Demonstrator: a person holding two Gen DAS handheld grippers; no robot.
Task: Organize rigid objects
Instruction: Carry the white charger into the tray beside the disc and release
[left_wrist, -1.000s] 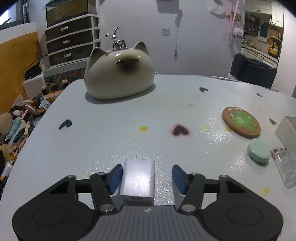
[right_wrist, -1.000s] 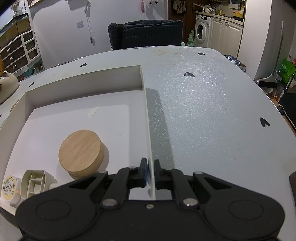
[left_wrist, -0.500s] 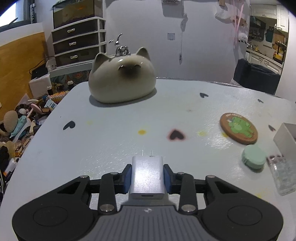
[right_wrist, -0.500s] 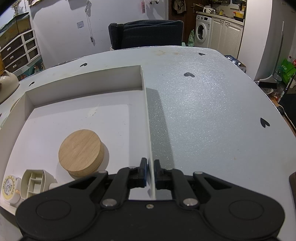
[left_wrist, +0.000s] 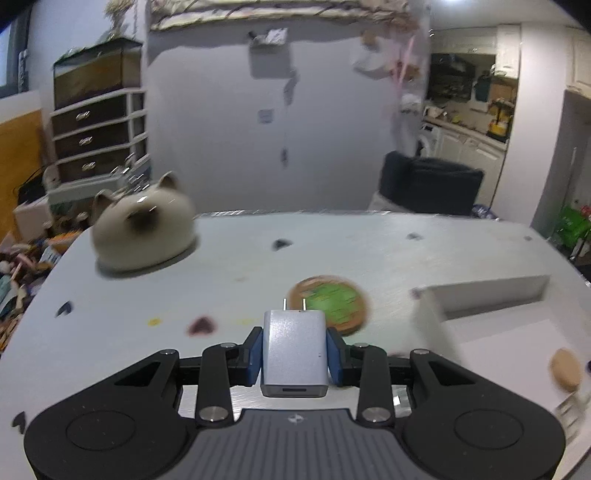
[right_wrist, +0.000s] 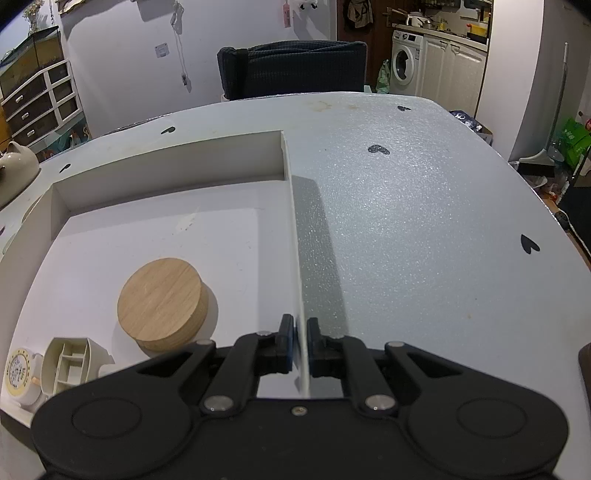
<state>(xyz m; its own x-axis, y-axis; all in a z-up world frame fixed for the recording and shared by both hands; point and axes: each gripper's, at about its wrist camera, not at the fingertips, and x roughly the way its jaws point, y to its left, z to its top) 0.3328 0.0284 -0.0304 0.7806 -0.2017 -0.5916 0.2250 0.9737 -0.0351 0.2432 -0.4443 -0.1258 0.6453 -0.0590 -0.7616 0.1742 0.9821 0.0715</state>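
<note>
My left gripper (left_wrist: 294, 349) is shut on a silver-white plug charger (left_wrist: 294, 350), prongs pointing forward, held above the table. A round coaster with a green frog (left_wrist: 330, 302) lies just beyond it. The white box (left_wrist: 491, 295) is at the right; it also shows in the right wrist view (right_wrist: 166, 173). My right gripper (right_wrist: 300, 345) is shut on the box's right wall (right_wrist: 295, 258). Inside the box lie a round wooden lid (right_wrist: 160, 299), a small white divided case (right_wrist: 70, 363) and a round yellow-rimmed item (right_wrist: 18, 371).
A cream cat-shaped ceramic (left_wrist: 142, 225) stands at the table's far left. A dark chair (right_wrist: 291, 70) is behind the far table edge. Drawers (left_wrist: 98, 136) and floor clutter lie off the table's left side.
My left gripper closed on the charger, lifted it off the table and swung right toward the box. The right gripper and the box have not moved.
</note>
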